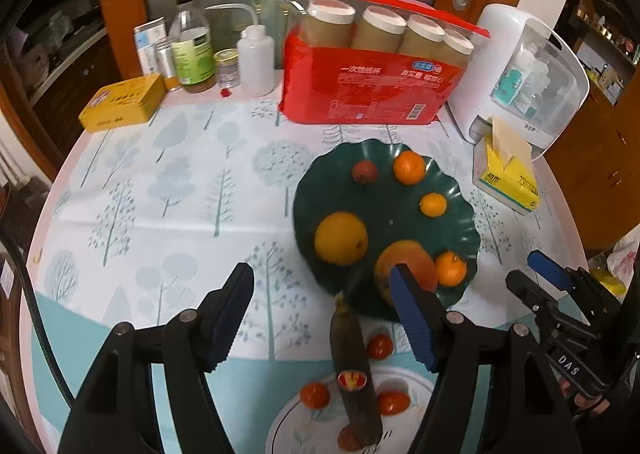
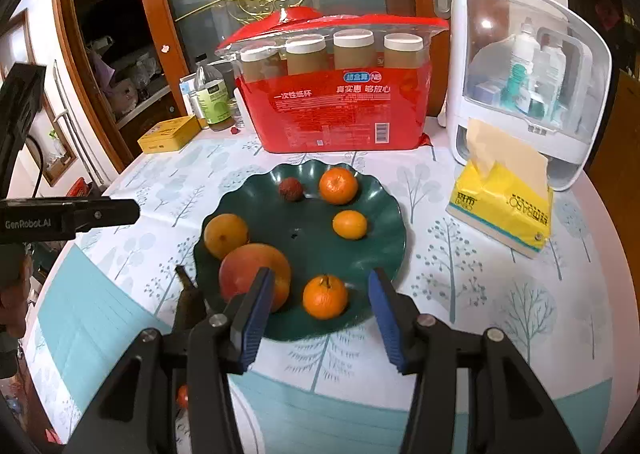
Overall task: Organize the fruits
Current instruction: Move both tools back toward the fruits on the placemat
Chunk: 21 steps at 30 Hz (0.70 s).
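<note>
A dark green scalloped plate (image 2: 372, 254) holds a yellow orange (image 2: 226, 235), a red-yellow mango (image 2: 248, 270), two mandarins (image 2: 325, 296) (image 2: 338, 185), a small kumquat (image 2: 349, 225) and a lychee (image 2: 289, 189). My right gripper (image 2: 318, 318) is open and empty, its fingers flanking the near mandarin from the plate's front edge. My left gripper (image 1: 324, 314) is open and empty above a dark overripe banana (image 1: 354, 370) lying across a white plate (image 1: 288, 422) with small red tomatoes (image 1: 315, 395). The green plate also shows in the left view (image 1: 400, 214).
A red bag of paper cups (image 2: 344, 106), a white storage box (image 2: 528, 86) and a yellow tissue pack (image 2: 504, 206) stand behind and right of the green plate. Bottles (image 1: 192, 50) and a yellow tin (image 1: 124, 102) stand at the back left. The table edge is near.
</note>
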Tool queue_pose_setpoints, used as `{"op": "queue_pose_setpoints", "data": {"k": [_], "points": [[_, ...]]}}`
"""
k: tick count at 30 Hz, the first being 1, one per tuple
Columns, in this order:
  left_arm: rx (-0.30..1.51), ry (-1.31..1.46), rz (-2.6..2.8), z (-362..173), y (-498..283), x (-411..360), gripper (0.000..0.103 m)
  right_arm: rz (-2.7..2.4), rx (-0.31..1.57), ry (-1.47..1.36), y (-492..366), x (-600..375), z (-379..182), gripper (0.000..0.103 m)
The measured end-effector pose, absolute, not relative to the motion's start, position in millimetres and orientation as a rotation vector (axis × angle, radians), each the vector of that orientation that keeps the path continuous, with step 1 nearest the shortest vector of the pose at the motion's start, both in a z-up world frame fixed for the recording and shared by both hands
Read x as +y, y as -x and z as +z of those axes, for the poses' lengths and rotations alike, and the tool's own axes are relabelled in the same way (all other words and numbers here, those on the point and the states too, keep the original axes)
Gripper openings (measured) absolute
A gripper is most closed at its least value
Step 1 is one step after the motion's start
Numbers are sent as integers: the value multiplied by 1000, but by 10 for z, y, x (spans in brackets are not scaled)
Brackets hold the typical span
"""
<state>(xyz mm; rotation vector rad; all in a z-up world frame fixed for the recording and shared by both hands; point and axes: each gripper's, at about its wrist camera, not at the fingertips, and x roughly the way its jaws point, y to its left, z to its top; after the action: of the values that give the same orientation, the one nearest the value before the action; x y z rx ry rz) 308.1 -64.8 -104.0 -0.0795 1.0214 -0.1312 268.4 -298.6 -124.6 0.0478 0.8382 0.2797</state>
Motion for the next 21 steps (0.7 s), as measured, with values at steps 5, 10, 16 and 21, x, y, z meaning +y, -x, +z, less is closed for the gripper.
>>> {"op": "queue_pose_setpoints", "data": {"k": [5, 10, 16, 21], "points": [[1031, 96, -108, -1089, -2834, -512, 70, 283, 849, -49, -2494, -2989, -1251, 50], [1065, 124, -70, -1218, -2623, -372, 75, 297, 868, -42, -2332, -2945, -1320, 50], [1098, 115, -57, -1361, -2449, -270, 78, 323, 907, -25, -2114, -2870, -1455, 50], [1147, 104, -59, -1500, -2368, -197, 78, 341, 934, -9, -1965, -2782, -1562, 50]]}}
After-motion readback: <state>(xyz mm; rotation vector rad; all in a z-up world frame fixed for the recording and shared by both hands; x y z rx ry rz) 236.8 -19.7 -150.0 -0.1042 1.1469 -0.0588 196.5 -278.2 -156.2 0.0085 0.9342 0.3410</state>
